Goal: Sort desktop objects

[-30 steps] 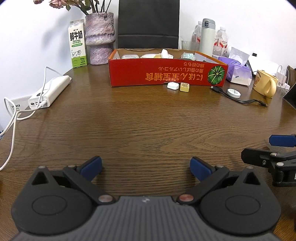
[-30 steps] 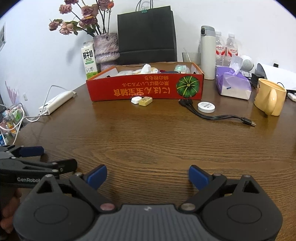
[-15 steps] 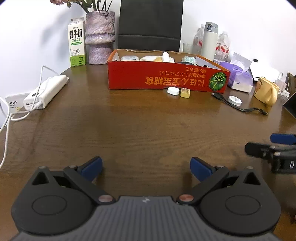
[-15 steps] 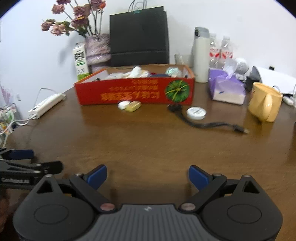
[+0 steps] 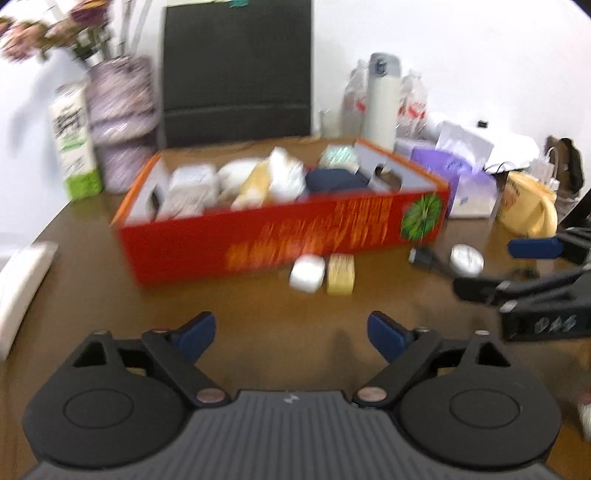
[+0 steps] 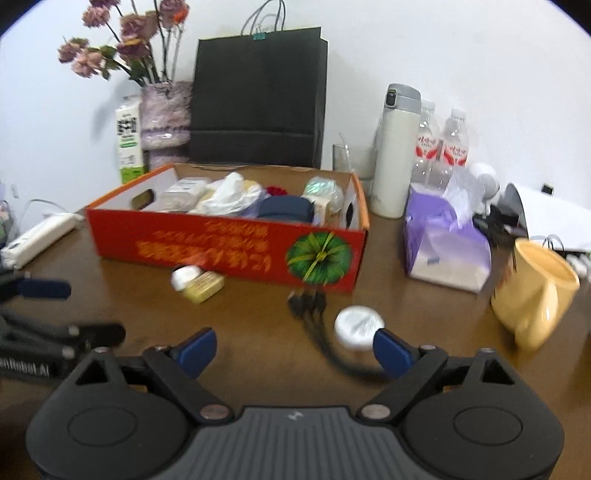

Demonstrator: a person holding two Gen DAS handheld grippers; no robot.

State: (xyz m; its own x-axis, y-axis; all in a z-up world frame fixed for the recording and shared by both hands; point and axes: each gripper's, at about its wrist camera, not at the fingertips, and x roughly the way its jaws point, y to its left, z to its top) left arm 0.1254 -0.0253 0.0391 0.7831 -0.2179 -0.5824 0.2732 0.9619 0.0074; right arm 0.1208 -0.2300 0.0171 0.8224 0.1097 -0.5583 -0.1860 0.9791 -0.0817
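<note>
Where the red box [image 6: 225,243] stands mid-table, it holds wrapped packets and a dark pouch [image 6: 286,208]; a white case [image 5: 307,272] and yellow block [image 5: 341,274] lie just before it. Both the left gripper [image 5: 290,334] and right gripper [image 6: 293,349] are wide, empty, jaws just narrowing. Only the right view shows the bag's handles [image 6: 264,16].

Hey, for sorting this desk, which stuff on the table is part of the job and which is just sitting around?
Likely part of the job:
red box
small white case
yellow packet
round white tin
black cable

Probably just lying about:
yellow mug
tissue pack
white flask
milk carton
black bag
</note>
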